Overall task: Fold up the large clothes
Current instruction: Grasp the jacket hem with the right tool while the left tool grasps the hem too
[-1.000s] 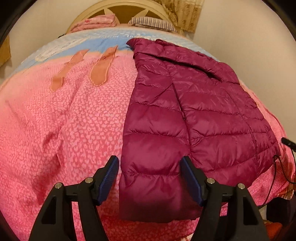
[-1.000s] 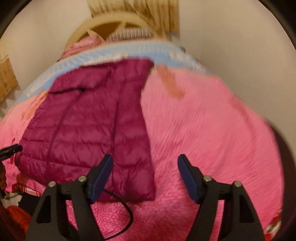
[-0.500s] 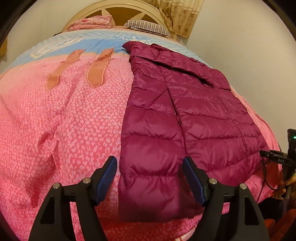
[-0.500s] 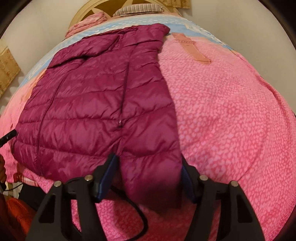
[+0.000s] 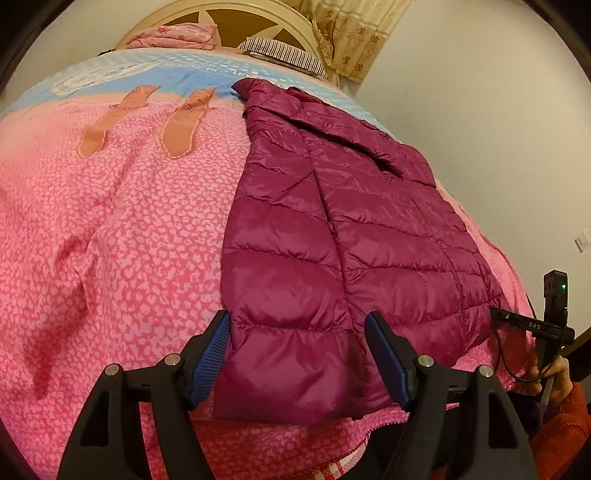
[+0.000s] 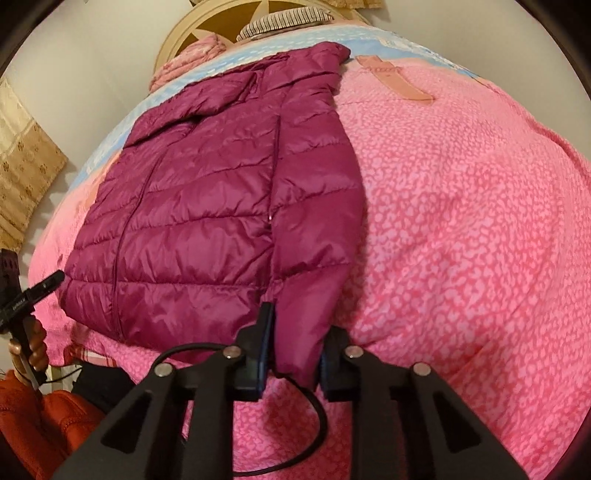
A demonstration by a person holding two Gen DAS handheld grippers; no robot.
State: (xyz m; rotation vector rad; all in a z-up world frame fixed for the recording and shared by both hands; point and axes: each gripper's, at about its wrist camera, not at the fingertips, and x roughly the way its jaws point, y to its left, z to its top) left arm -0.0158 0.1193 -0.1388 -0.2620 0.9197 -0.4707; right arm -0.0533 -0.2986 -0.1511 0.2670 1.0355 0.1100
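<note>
A magenta quilted puffer jacket (image 5: 351, 229) lies flat on a pink bedspread (image 5: 110, 240), collar toward the headboard, sleeves lying along its sides. My left gripper (image 5: 299, 358) is open, its blue-padded jaws on either side of the cuff of one sleeve at the bed's near edge. In the right wrist view the jacket (image 6: 199, 206) lies to the left. My right gripper (image 6: 295, 350) is shut on the cuff of the other sleeve (image 6: 314, 266).
A cream headboard (image 5: 221, 22), a striped pillow (image 5: 284, 55) and folded pink bedding (image 5: 177, 35) are at the far end. A curtain (image 5: 354, 33) hangs at the back right. A black cable (image 6: 295, 435) loops under my right gripper. Wall lies to the right.
My right gripper moved onto the sleeve cuff and closed on it. My left gripper moved forward, so that its open jaws are on either side of the other cuff.
</note>
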